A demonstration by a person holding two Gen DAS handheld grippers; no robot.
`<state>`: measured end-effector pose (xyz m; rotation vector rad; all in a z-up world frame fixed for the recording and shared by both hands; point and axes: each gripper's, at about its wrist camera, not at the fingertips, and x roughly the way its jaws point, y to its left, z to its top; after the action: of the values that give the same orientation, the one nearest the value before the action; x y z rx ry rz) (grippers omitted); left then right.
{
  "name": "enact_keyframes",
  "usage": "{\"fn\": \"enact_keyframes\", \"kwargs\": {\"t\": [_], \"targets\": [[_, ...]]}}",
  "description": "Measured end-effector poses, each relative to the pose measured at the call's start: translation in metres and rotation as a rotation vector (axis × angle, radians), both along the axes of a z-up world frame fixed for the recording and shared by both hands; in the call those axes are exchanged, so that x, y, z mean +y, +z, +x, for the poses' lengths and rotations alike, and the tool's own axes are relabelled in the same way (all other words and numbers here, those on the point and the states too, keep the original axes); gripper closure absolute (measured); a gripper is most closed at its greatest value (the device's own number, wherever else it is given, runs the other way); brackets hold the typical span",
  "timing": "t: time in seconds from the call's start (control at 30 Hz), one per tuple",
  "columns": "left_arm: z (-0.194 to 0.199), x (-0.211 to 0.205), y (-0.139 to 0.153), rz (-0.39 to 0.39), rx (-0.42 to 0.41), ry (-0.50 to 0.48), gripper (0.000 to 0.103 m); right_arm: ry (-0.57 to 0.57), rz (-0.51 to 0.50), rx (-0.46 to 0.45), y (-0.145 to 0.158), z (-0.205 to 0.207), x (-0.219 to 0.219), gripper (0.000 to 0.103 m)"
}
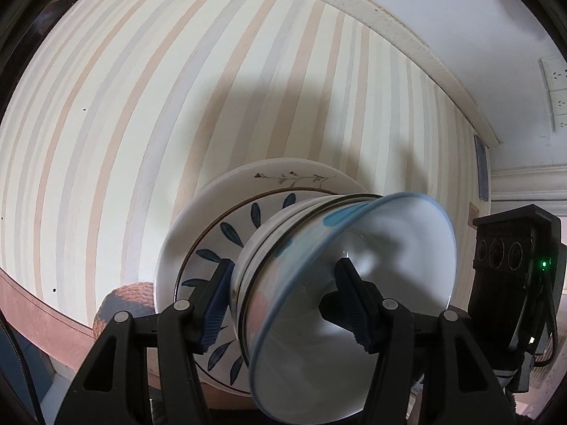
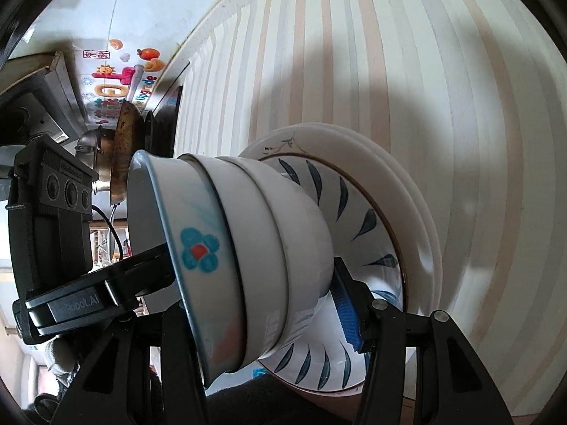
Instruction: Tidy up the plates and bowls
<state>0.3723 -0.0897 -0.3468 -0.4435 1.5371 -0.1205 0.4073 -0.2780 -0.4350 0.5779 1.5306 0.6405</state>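
A stack of 3 nested bowls (image 2: 248, 265) on stacked plates (image 2: 389, 212) is gripped from 2 opposite sides over the striped tabletop (image 1: 177, 88). The left gripper (image 1: 283, 301) is clamped on the stack: its right finger (image 1: 351, 290) is set inside the blue-rimmed top bowl (image 1: 389, 248), and its left finger is pressed beneath the leaf-patterned plate (image 1: 230, 237). The right gripper (image 2: 255, 301) is clamped likewise, with 1 blue pad (image 2: 345, 304) against the leaf-patterned plate. A pan (image 2: 122, 148) is seen at the far left in the right wrist view.
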Motion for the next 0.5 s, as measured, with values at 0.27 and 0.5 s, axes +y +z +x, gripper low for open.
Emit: {"fn": "enact_keyframes", "kwargs": {"t": [0.27, 0.5], "targets": [[0.005, -0.005, -0.005, -0.005, 0.005, -0.006, 0.048, 0.01, -0.03, 0.005, -0.001, 0.003, 0.008, 0.048], [0.003, -0.003, -0.004, 0.012, -0.009, -0.015, 0.048, 0.017, -0.056, 0.011, 0.001, 0.006, 0.017, 0.048]]}}
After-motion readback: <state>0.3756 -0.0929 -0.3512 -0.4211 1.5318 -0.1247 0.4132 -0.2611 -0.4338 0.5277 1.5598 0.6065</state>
